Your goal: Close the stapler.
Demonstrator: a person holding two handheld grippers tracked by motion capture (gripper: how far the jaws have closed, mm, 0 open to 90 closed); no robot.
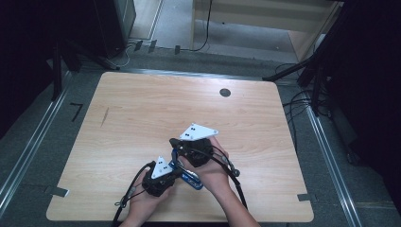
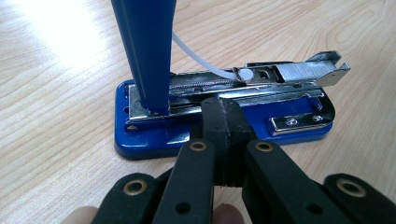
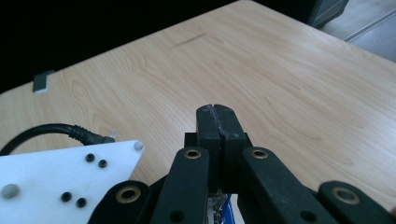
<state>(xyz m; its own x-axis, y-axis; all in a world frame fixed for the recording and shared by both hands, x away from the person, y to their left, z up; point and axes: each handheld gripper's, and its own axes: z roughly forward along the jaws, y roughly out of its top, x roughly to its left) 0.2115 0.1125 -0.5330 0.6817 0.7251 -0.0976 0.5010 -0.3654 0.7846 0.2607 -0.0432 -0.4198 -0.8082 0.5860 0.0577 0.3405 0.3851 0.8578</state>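
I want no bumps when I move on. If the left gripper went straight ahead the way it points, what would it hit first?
Most likely the blue stapler: the left gripper, jaws shut, points straight at its opened metal magazine; whether they already touch is unclear.

Wide bare counter (image 1: 142, 109) ahead and to both sides, open stapler (image 2: 224, 116) with raised blue lid blocking the left tool (image 2: 223, 122), right tool (image 3: 219, 122) facing free wood

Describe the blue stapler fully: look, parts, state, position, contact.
The stapler has a glossy blue base flat on the wooden table, near its front edge between the person's hands. Its blue lid stands swung upright, baring the metal magazine with a row of staples and a white pusher rod. The left gripper, jaws shut, sits against its side.
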